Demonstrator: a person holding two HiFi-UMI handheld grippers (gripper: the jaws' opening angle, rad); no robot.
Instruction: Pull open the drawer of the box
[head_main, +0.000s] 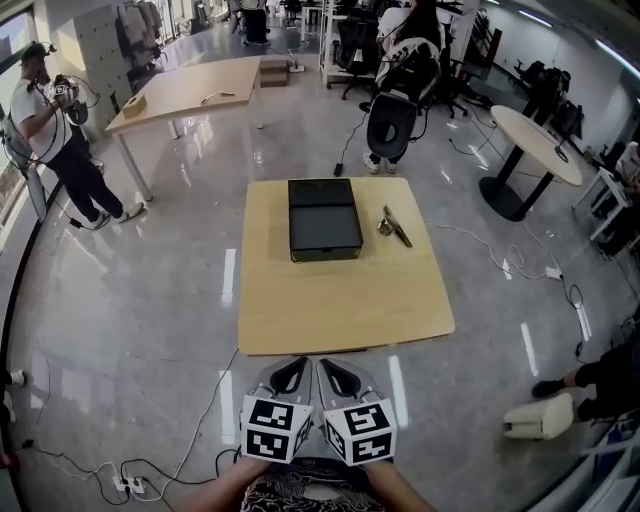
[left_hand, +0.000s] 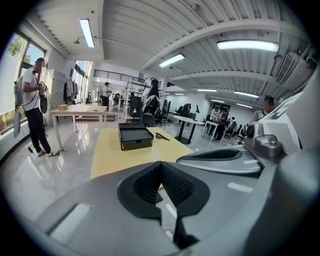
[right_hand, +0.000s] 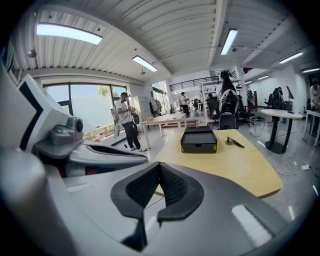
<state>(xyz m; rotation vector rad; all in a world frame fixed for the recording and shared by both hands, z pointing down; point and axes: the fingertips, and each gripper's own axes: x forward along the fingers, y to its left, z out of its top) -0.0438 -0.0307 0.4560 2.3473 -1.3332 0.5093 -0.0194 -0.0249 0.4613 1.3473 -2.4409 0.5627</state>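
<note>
A black flat box (head_main: 324, 218) lies at the far middle of the yellow table (head_main: 340, 300), one short side towards me; I see no gap at that side. It also shows ahead as the box (left_hand: 135, 136) and the box (right_hand: 199, 140). Both grippers hang side by side close to my body, short of the table's near edge and well away from the box. The left gripper (head_main: 291, 375) (left_hand: 161, 167) has its jaws pressed together on nothing. The right gripper (head_main: 342, 379) (right_hand: 159, 167) is likewise shut and empty.
A small metal object (head_main: 394, 226) lies right of the box. Behind the table stand an office chair (head_main: 395, 120), a long desk (head_main: 190, 90) and a round table (head_main: 535, 140). A person (head_main: 50, 130) stands far left. Cables and a power strip (head_main: 130, 485) lie on the floor.
</note>
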